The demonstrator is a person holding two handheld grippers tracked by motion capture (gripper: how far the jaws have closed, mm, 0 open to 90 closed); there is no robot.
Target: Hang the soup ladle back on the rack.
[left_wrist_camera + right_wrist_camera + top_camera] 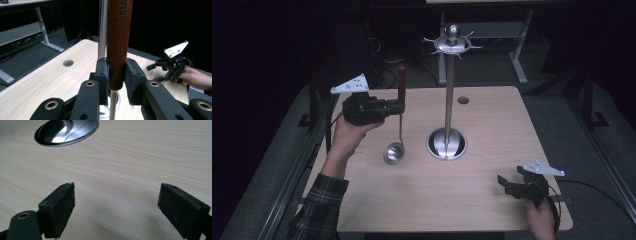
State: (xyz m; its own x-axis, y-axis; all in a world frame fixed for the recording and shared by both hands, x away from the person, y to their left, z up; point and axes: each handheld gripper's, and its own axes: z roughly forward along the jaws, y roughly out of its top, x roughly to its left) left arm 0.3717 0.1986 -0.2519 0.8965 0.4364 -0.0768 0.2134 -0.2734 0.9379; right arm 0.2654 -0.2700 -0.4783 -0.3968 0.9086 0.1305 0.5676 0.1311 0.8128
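- Ladle [398, 131] hangs upright at centre left of the high view, its bowl just above the desk [492, 190].
- My left gripper [398, 107] clamps its brown handle [117, 40].
- My right gripper [507, 186], lower right, is spread wide with nothing between the jaws.
- Metal stand [448, 100] rises at centre.

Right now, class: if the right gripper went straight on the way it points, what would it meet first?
Probably the bare table: the open right gripper tilts down at it; the stand's round base lies off-line.

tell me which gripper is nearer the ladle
Left. The left gripper is shut on the ladle by its brown handle; the right gripper sits open, far off near the table's front right corner.
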